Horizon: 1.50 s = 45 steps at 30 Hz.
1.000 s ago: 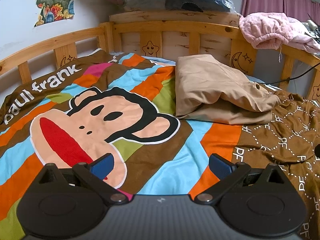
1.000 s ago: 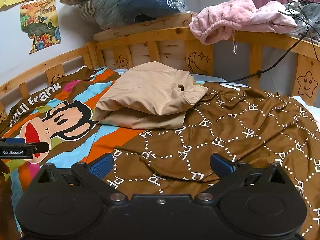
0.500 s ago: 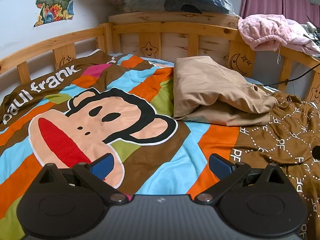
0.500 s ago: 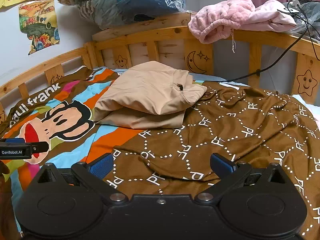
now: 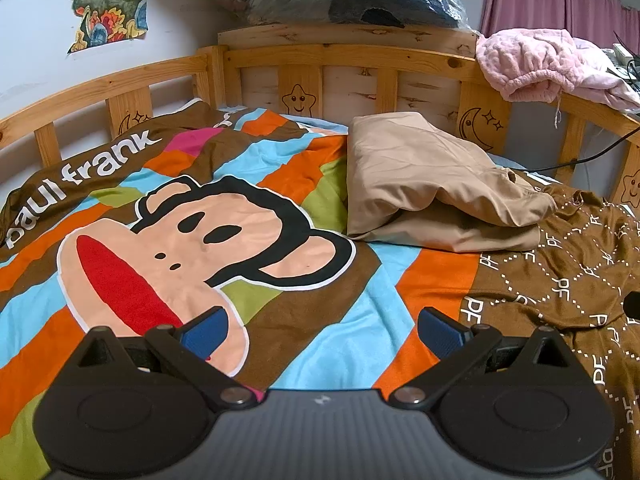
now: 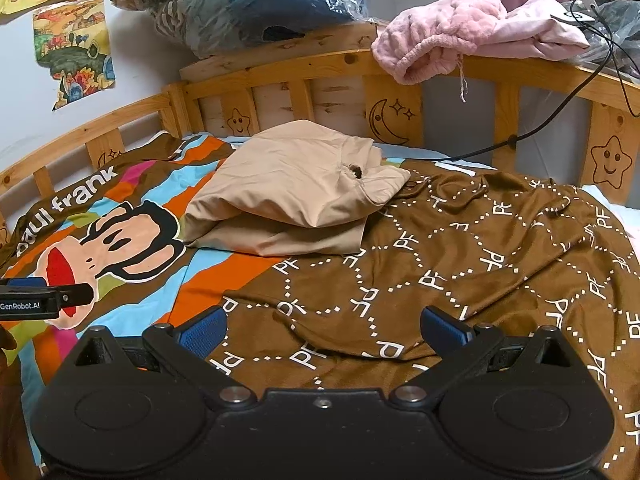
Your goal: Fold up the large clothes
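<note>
A folded beige garment (image 5: 432,188) lies on the bed toward the headboard; it also shows in the right wrist view (image 6: 292,196). My left gripper (image 5: 322,330) is open and empty, low over the striped monkey blanket (image 5: 200,240), well short of the garment. My right gripper (image 6: 324,328) is open and empty over the brown patterned blanket (image 6: 460,272). The left gripper's side shows at the left edge of the right wrist view (image 6: 44,298).
A wooden bed rail (image 5: 340,56) rings the bed. A pink fluffy garment (image 6: 460,28) hangs over the rail at the right. Plastic-wrapped bundles (image 6: 260,4) sit on the headboard shelf. A black cable (image 6: 560,120) runs down from the rail.
Both grippers drifted slightly; the beige garment sits a little lower and nearer in the views. Both stay open and empty.
</note>
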### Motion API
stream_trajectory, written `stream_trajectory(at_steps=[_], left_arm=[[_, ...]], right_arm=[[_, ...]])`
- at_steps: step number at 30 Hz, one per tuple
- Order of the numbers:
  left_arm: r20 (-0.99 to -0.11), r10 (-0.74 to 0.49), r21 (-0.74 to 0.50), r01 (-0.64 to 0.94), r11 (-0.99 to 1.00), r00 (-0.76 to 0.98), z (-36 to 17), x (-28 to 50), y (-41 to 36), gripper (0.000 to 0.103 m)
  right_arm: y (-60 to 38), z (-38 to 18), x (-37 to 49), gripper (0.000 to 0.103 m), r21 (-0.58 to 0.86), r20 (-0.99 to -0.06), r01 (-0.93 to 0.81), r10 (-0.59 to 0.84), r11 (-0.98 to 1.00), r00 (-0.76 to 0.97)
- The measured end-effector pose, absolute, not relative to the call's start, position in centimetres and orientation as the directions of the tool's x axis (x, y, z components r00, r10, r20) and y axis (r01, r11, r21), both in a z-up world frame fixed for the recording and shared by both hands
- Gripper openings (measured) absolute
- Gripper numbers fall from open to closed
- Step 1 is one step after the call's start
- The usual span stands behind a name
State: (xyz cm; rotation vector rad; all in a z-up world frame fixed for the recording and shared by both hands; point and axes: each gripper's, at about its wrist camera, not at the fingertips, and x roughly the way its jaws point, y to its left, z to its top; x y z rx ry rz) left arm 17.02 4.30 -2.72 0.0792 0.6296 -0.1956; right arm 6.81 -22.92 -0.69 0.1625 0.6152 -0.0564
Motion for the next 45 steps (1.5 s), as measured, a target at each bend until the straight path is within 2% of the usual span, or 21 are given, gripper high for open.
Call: stream_trajectory(at_steps=[28,35,45], left_arm=[[-0.596,-0.154,0.007,0.197,0.98,0.788,-2.91,17.01,4.25,0.102],[-0.626,-0.115,0.04,0.18,0.983,0.772,-3.24,17.33,3.95,0.102],[-0.624,-0.108,0.052,0.179,0.983,0.774,-3.33,17.26,3.91,0.102]], right_arm=[[-22.77,-0.94,6.83,0.102,0.139,-0.586,0.118,-0.014,0.983,0.81],[-22.64,-1.04,6.81,0.102,0.14,-0.591,0.126,-0.019,0.982,0.807],[-22.64,-1.04,6.86,0.102,0.141,-0.593,0.127,-0.019,0.982,0.805]])
